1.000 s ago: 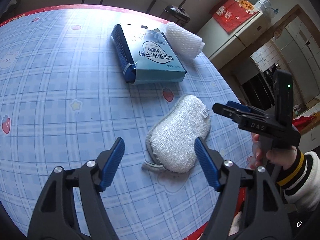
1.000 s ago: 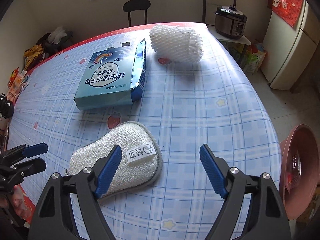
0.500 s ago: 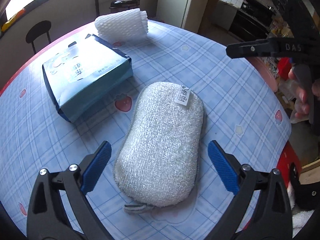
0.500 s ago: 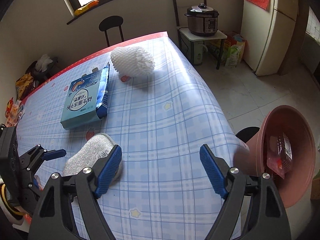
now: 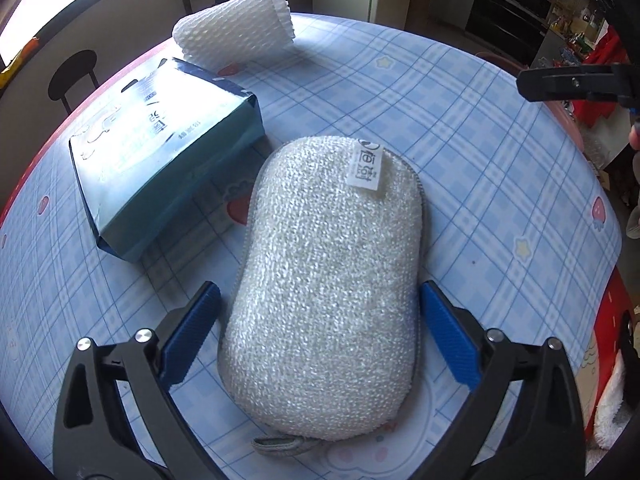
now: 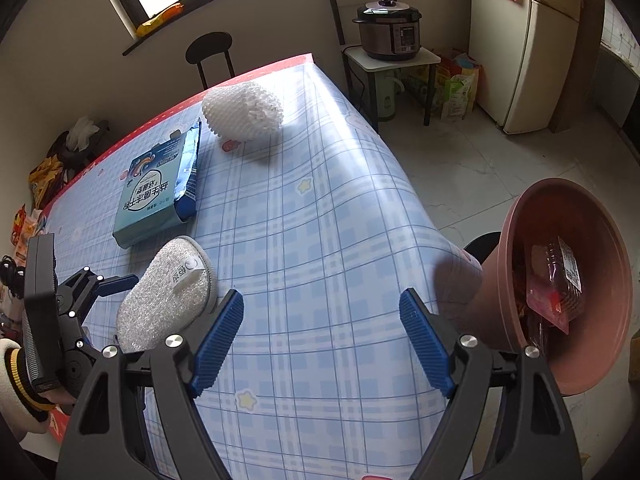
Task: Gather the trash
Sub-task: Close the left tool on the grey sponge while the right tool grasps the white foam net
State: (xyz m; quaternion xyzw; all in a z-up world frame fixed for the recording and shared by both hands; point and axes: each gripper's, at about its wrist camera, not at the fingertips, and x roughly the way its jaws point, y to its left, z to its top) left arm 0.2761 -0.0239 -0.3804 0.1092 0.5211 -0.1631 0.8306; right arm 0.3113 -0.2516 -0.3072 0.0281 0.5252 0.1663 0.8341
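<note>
Left tool (image 5: 320,336) wide apart, jaws just closing slightly, straddling sponge (image 5: 328,280) on surface (image 5: 460,140), not gripping; right tool (image 6: 322,338) spread, empty.

Black claw (image 5: 320,336) frames, blue ribbed pads (image 6: 218,344), silver screws; white cuff, black-yellow stripes.

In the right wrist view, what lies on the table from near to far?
Scrubbing pad → blue packet → white foam net.
</note>
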